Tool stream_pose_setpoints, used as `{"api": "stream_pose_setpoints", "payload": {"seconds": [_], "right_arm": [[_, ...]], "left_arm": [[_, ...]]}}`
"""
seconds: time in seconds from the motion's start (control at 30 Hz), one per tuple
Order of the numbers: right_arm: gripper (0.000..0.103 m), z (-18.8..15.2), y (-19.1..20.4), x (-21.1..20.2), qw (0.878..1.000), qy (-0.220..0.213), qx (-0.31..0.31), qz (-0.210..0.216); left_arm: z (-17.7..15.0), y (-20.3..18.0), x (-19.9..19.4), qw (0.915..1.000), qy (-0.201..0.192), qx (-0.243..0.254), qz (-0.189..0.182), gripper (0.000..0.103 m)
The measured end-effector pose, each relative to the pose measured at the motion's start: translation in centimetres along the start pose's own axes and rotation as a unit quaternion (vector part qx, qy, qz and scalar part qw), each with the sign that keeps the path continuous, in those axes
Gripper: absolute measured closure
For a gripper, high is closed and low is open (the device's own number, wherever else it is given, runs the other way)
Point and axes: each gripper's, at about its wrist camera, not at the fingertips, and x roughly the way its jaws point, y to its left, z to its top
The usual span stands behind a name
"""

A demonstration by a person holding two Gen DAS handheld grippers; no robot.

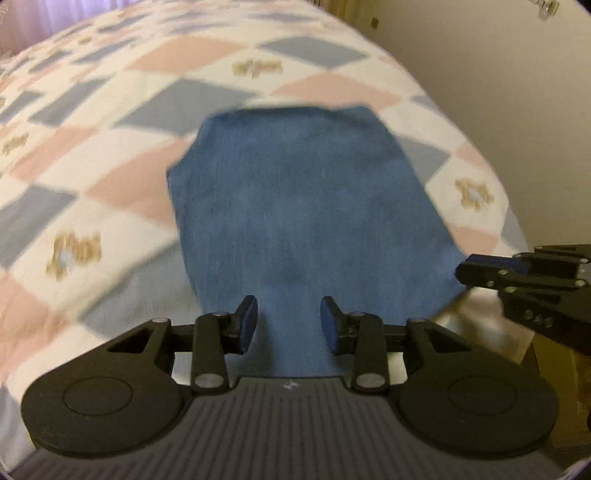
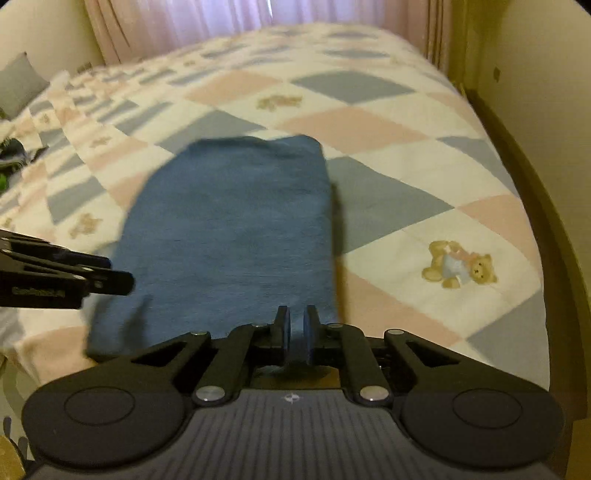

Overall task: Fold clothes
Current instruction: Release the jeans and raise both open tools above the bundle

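The left tongs point(image 1: 289, 325) are seen spread wide apart, blue pads point(image 1: 248, 323) well clear of each other, and nothing is pinched between them. The near edge of the blue garment point(image 1: 303, 199) runs through the gap, but whether the pads actually touch the cloth can't be told, since everything's a bit smeared with blur.

The right tongs point(image 2: 295, 334) are a different story: they're closed down to a narrow slit, and a bit of the blue garment point(image 2: 229, 229) looks to be caught between the pads point(image 2: 282, 332) at its near edge. In the left wrist view the right tongs point(image 1: 466, 271) are seen from the side at the garment's near right corner, with blue showing between the tips, so the grip on the cloth is pretty much confirmed. In the right wrist view the left tongs point(image 2: 118, 278) are seen poking in from the left, at the garment's left edge.

The garment itself is laid out flat on the bed point(image 2: 388, 122), stretching away from both tongs, roughly rectangular with a slightly bumpy far edge. The near left corner looks a bit rumpled in the right wrist view.

The bed is covered with a quilt point(image 1: 110, 155) in pink, blue and white diamonds, with little teddy bear prints point(image 2: 460, 266) here and there. Curtains point(image 2: 177, 22) are seen past the far end of the bed, and a wall point(image 1: 509, 74) runs along the right side.
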Motion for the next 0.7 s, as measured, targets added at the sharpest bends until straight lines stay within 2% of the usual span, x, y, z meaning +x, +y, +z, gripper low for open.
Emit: {"api": "stream_pose_setpoints", "payload": {"seconds": [0.1, 0.17, 0.23, 0.27, 0.3, 0.37, 0.43, 0.5, 0.7], "right_arm": [[0.09, -1.4, 0.4, 1.7, 0.999, 0.025, 0.015, -0.015], [0.091, -1.6, 0.1, 2.3, 0.998, 0.035, 0.045, -0.017], [0.09, -0.8, 0.0, 0.8, 0.996, 0.031, 0.086, -0.018], [0.087, -0.4, 0.2, -0.5, 0.995, 0.022, 0.099, -0.017], [0.078, -0.2, 0.5, -2.0, 0.994, 0.013, 0.105, -0.016], [0.069, -0.2, 1.4, -4.9, 0.993, -0.003, 0.117, -0.016], [0.068, -0.6, 2.2, -7.5, 0.992, -0.015, 0.128, -0.01], [0.061, -1.0, 3.1, -9.6, 0.99, -0.019, 0.137, -0.003], [0.044, -2.2, 5.6, -15.3, 0.989, -0.024, 0.145, 0.006]], "left_arm": [[-1.3, 0.1, 1.6, 0.9995, 0.027, -0.018, 0.006, 0.067], [-0.7, 0.0, 0.3, 0.9994, 0.026, -0.015, 0.015, 0.069], [-0.1, -0.1, -2.2, 0.9996, 0.008, -0.013, 0.023, 0.067], [0.1, -0.4, -3.7, 0.9995, -0.002, -0.01, 0.029, 0.065], [0.2, -0.5, -5.3, 0.9994, -0.01, -0.007, 0.033, 0.062], [0.2, -0.7, -8.3, 0.999, -0.026, -0.009, 0.036, 0.058], [0.0, -0.9, -11.4, 0.9983, -0.042, -0.012, 0.038, 0.054], [-0.4, -1.2, -14.3, 0.9975, -0.055, -0.017, 0.04, 0.048], [-1.9, -2.5, -20.6, 0.9961, -0.066, -0.018, 0.055, 0.043]]}}
